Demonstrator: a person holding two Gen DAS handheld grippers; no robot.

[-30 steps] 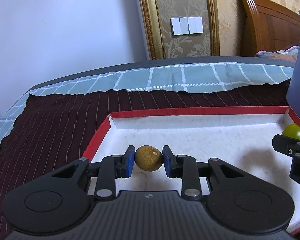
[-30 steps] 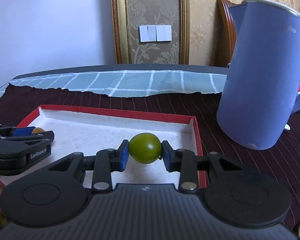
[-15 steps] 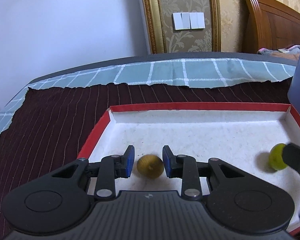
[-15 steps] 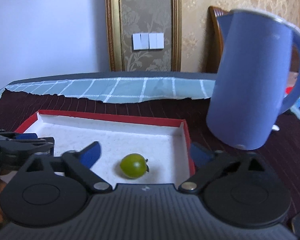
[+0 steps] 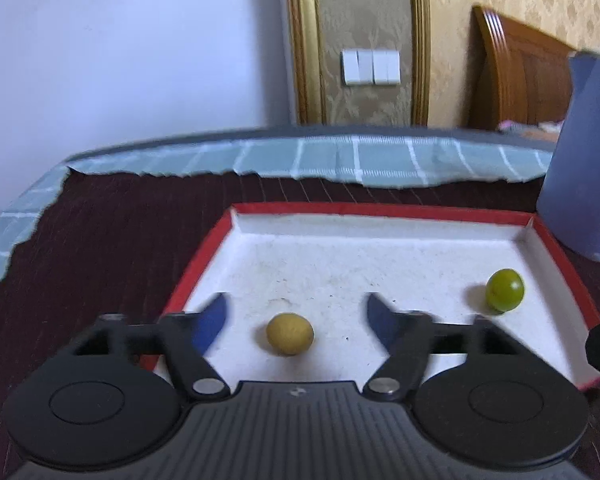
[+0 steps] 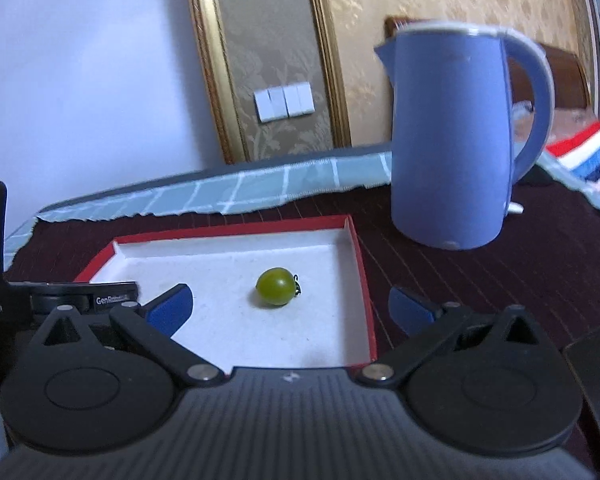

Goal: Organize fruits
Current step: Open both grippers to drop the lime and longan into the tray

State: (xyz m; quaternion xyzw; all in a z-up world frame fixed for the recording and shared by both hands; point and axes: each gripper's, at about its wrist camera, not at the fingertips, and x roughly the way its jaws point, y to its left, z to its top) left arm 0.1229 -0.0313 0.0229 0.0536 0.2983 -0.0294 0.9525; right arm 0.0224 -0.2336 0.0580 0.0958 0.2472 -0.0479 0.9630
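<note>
Both fruits sit loose in the red-rimmed tray (image 5: 400, 213), yellow fruit (image 5: 289, 333) at 6 o'clock between the opening left gripper (image 5: 296, 322), green tomato (image 6: 276, 286) ahead of the wide-open, empty right gripper (image 6: 290, 310); both look light, round, roll-prone, best pinched gently across the middle.

Opening the left tongs (image 5: 296, 316) over a red-rimmed white tray (image 5: 380, 211), with a tan round fruit (image 5: 289, 333) lying free between the blue pads (image 5: 210, 320), touching neither. Resting well apart toward the tray's right side, a green fruit (image 5: 504, 290). Standing just beyond the right corner, a blue kettle (image 5: 584, 168).
</note>
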